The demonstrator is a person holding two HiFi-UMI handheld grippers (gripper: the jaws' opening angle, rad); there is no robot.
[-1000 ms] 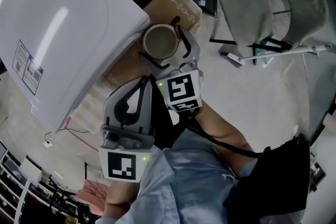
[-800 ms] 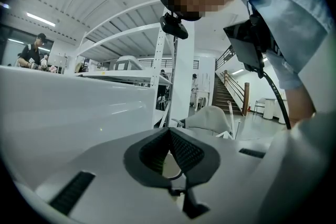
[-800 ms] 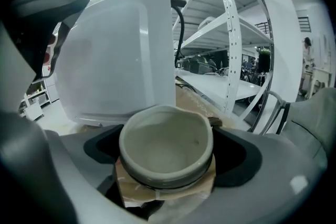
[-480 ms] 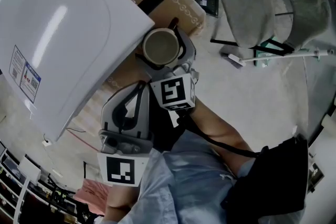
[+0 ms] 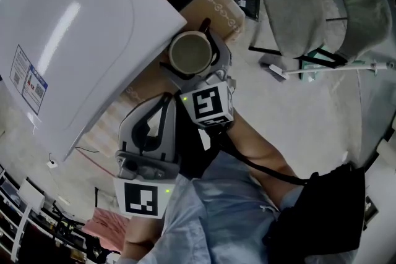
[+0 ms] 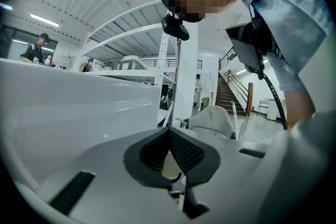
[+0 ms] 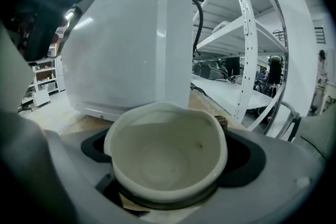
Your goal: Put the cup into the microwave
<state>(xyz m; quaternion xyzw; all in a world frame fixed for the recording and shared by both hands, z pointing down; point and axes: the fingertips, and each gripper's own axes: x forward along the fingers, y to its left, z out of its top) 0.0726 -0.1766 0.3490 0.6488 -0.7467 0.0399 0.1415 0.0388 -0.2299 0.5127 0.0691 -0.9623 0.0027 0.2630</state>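
Right of the big white microwave (image 5: 68, 40), on the brown table (image 5: 213, 6), with the left gripper (image 6: 169, 134) closed on nothing nearer and the right gripper (image 5: 192, 45) just now opening its jaws wide round the cup (image 7: 165, 160): could tip over if squeezed off to one side.

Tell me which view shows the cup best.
Right gripper view: the cup fills the centre, rim and empty inside plain. Head view shows it small from above, beside the microwave. Left gripper view: no cup I can make out.
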